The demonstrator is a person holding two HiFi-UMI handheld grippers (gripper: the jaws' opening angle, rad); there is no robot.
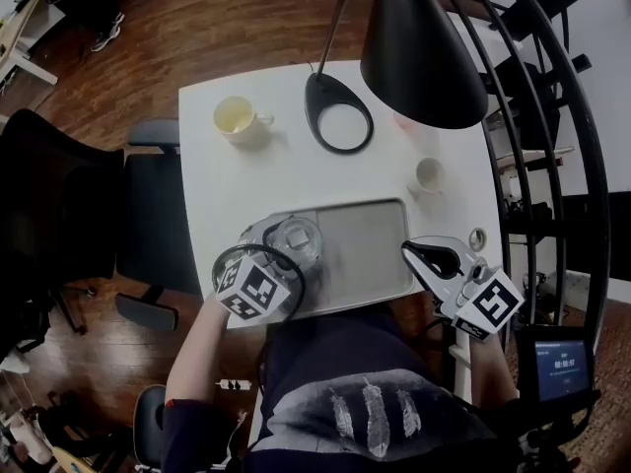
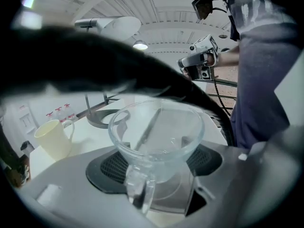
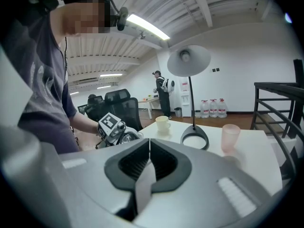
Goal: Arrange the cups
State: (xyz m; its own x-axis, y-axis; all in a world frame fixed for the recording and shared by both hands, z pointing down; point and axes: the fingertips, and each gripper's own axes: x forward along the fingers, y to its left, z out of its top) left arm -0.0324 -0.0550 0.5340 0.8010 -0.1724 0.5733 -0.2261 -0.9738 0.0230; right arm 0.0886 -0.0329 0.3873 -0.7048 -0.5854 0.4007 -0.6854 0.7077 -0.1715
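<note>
Left gripper (image 2: 156, 161): jaws spread wide and clamped on the glass cup (image 2: 156, 133), whose handle is turned back toward the gripper body.
Below its jaws: the left end of the grey tray (image 1: 370, 244); whether the cup rests on it cannot be told.
Right gripper (image 3: 148, 161): jaws pressed together with nothing in them, just beside the tray's right end.
Ahead of the left gripper: a cream mug (image 1: 235, 116), well apart, at the far left of the white table (image 1: 212, 195).
Ahead of the right gripper: a small white cup (image 1: 427, 175) is near. Farther off are a pink cup (image 3: 230, 137) and a black desk lamp (image 1: 419, 52) with a ring base.
Room: dark wooden floor (image 1: 227, 18). A black office chair (image 1: 148, 210) is outside the left gripper and a black railing (image 1: 557, 116) outside the right. Water bottles (image 3: 212, 107) stand by the far wall.
</note>
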